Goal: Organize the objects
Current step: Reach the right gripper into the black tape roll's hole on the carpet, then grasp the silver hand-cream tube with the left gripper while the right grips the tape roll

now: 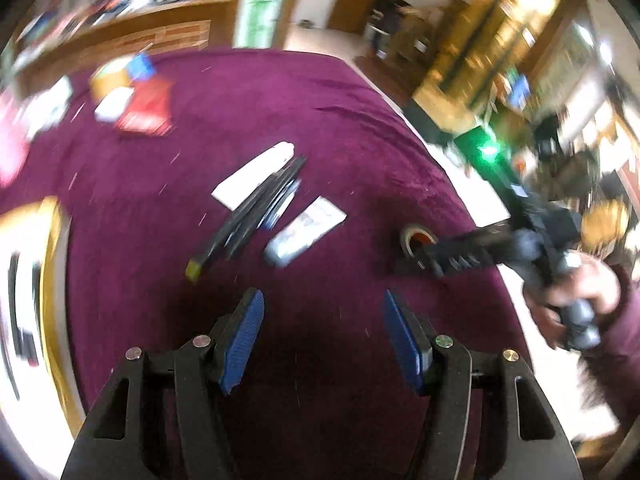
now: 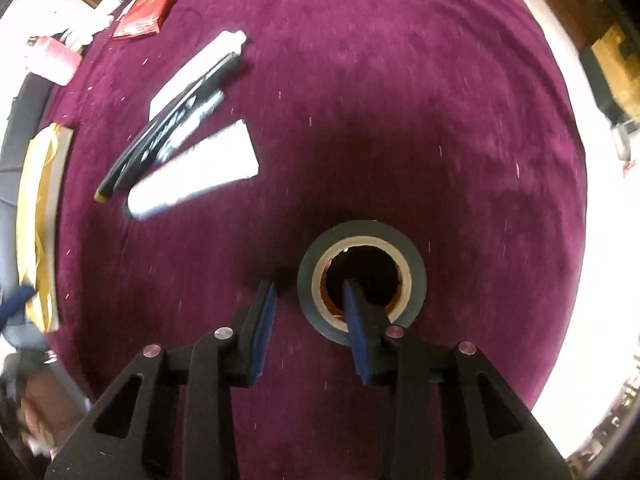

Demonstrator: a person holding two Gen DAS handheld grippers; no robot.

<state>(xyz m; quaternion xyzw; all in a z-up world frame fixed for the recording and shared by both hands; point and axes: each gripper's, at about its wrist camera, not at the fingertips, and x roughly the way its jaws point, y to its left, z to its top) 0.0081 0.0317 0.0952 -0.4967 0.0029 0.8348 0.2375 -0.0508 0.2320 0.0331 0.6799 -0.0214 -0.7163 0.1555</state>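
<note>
Landmark: the tape roll (image 2: pixel 360 280), dark outer wrap, pale core, lying flat on the purple-covered bench (image 2: pixel 400 100).

Right claw (image 2: pixel 312 320): jaws partly apart, straddling the near-left wall of the roll, one finger down in the core hole, the other outside just left of it. Not clamped yet as far as visible; contact with the wall unclear. The left wrist view shows the same claw at the roll (image 1: pixel 416 240), held in the person's right hand (image 1: pixel 576 296).

Left claw (image 1: pixel 324 336): wide, nothing between the pads, hovering over bare cloth left of and nearer than the roll.

Up and left of the roll: a row of long items lying nearly parallel, two white tubes (image 2: pixel 192 188) (image 2: pixel 200 72) with dark pens (image 2: pixel 168 124) between them. Looks like a partly sorted group, though that is a judgement. Further beyond, a red packet (image 2: pixel 148 8), a pink cylinder (image 2: pixel 56 60), and a yellow-edged tray or box (image 2: pixel 36 220) at the far-left edge; blur hides its contents.

Progress: mid-task. The roll sits apart from the group and is about to be gripped; closing on it, lifting and placing remain.
</note>
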